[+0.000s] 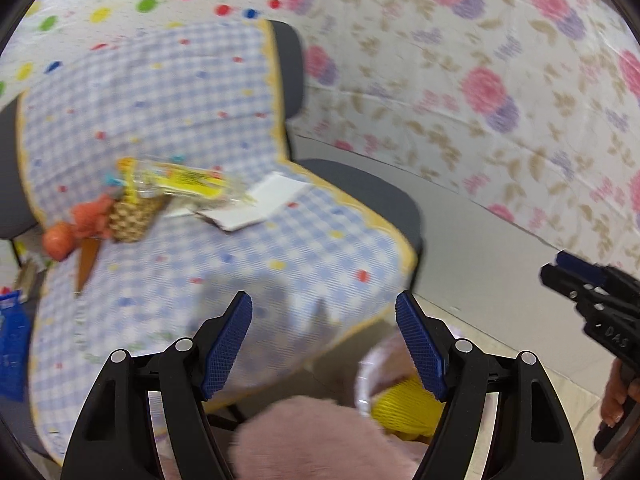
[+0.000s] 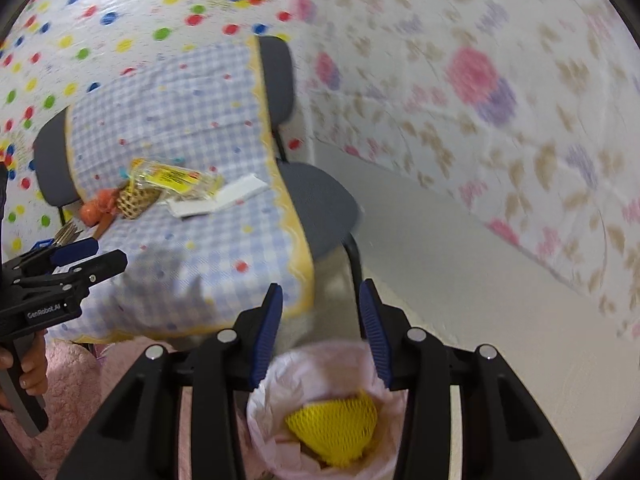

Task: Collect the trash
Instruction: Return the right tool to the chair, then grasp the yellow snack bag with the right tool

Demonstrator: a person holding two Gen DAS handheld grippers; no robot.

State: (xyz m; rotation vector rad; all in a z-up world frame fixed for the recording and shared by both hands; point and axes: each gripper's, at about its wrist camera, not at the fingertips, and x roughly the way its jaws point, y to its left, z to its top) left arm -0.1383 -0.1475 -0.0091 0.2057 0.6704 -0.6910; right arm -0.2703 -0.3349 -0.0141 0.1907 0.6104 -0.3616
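Fingers of both grippers stand spread apart and hold nothing: the left gripper (image 1: 324, 340) frames the front drop of the checked cloth (image 1: 168, 120), and the right gripper (image 2: 320, 332) hangs just above the mouth of the pink-lined bin (image 2: 264, 412). I read the bin as already holding one piece, a yellow foam net (image 2: 332, 432).

Trash not yet collected lies on the cloth-covered chair (image 2: 312, 196), towards the rear left corner of the seat, where seat meets backrest. It is a small cluster: a clear wrapper with yellow print (image 1: 176, 180), a woven wicker piece (image 1: 132, 216) touching it, orange scraps (image 1: 80, 224) just beside that at the left edge, and white folded paper (image 1: 260, 200) nearer the middle of the seat.

The relation that governs my next reach is this. From the left fingers the cluster lies ahead and to the left, well apart, across the whole depth of the seat. From the right fingers it lies further off, ahead and far to the left, with the left gripper between. I judge the left hand the nearer and better placed, while the right stays near the bin. The wrapper's long axis runs roughly parallel to the seat's front edge, so fingers arriving from the front should close across its short width. Motion blur hides finer detail of the cluster.
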